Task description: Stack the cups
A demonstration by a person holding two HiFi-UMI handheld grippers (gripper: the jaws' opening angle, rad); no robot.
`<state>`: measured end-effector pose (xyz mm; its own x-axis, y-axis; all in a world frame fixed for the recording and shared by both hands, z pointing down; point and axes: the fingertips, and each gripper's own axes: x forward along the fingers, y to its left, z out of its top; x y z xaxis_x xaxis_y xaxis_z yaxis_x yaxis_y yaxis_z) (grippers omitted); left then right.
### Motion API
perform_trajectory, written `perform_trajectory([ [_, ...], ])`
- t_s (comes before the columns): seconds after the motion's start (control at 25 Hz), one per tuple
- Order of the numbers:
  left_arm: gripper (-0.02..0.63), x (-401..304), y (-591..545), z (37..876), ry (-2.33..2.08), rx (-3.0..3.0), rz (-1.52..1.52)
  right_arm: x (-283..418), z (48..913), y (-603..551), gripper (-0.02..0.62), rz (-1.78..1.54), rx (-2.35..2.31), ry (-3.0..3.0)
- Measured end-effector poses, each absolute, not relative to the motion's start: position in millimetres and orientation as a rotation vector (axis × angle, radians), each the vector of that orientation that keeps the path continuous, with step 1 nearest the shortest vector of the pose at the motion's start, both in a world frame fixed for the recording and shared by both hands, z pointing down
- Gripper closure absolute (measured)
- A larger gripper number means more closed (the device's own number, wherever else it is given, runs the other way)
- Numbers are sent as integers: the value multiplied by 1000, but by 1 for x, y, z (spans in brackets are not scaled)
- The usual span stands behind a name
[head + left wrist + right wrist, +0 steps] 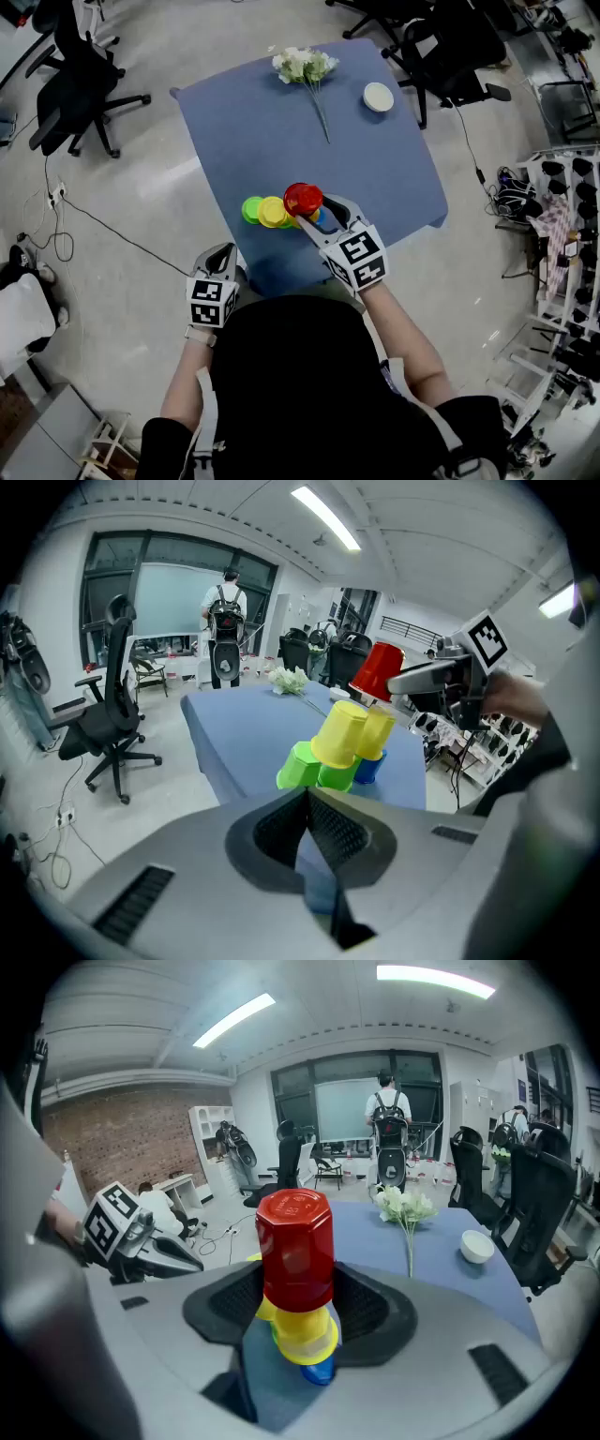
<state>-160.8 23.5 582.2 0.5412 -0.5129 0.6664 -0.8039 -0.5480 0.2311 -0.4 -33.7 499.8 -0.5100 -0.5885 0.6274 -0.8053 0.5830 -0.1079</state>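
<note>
Upturned red plastic cup (302, 198) clamped between wide-set jaws of right gripper (314, 211), over yellow plastic cups (273, 212) at near edge of blue table (281, 122). Left gripper (307, 832) closed, empty. Risk of toppling them through off-centre release.

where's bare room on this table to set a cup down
Widest bare patch: the middle of the blue-clothed table, between the white flowers, the white bowl and the green plastic cup. The right side, nearer than the bowl, is also bare. Crowded at the near edge: that cup, the yellow plastic cup, and the red plastic cup in the right gripper.
</note>
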Motion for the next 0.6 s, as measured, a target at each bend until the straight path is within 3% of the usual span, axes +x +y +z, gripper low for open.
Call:
perform_trajectory([
  [0.6, 595, -151, -1, 593, -808, 2395, 792, -16, 518, -15, 341, 549, 1203, -2165],
])
